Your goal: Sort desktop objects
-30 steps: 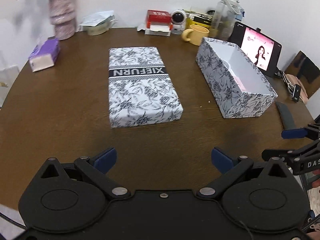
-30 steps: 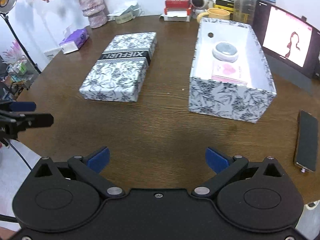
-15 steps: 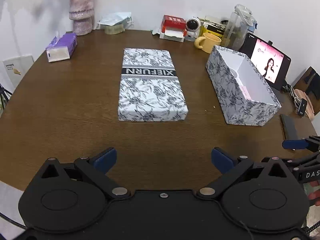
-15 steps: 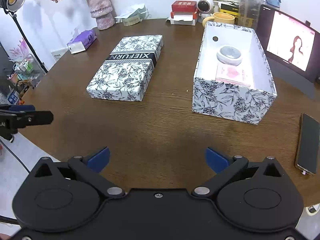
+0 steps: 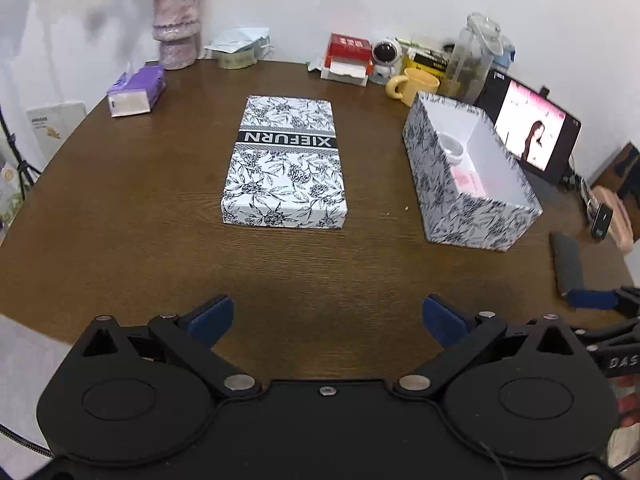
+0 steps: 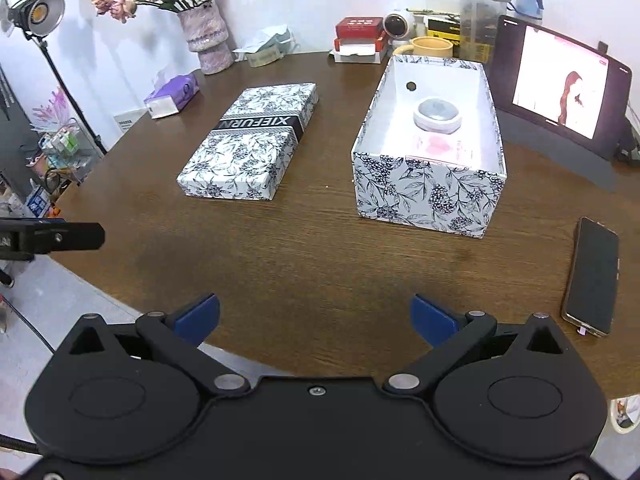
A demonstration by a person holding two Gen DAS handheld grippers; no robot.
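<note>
A floral box lid (image 5: 285, 168) (image 6: 250, 144) marked XIEFURN lies flat mid-table. To its right stands the matching open box (image 5: 448, 184) (image 6: 428, 196), holding a round white jar (image 6: 437, 115) and a pink card (image 6: 438, 146). My left gripper (image 5: 327, 317) hovers open over the table's near edge, nothing between its blue pads. My right gripper (image 6: 316, 316) is likewise open and empty above the near edge, in front of the box. Each gripper's fingers show at the edge of the other's view.
A phone (image 6: 592, 276) lies at the right edge. A tablet (image 6: 560, 84) stands behind the box. Along the back: a flower vase (image 5: 176, 40), purple tissue pack (image 5: 136, 92), yellow mug (image 5: 412, 86), red-and-white box (image 5: 348, 56), small camera (image 5: 386, 54), bottle (image 5: 468, 60).
Both grippers have pulled back and risen, so the table looks smaller and more of the wall shows. Nothing on the table has moved; both stay open.
</note>
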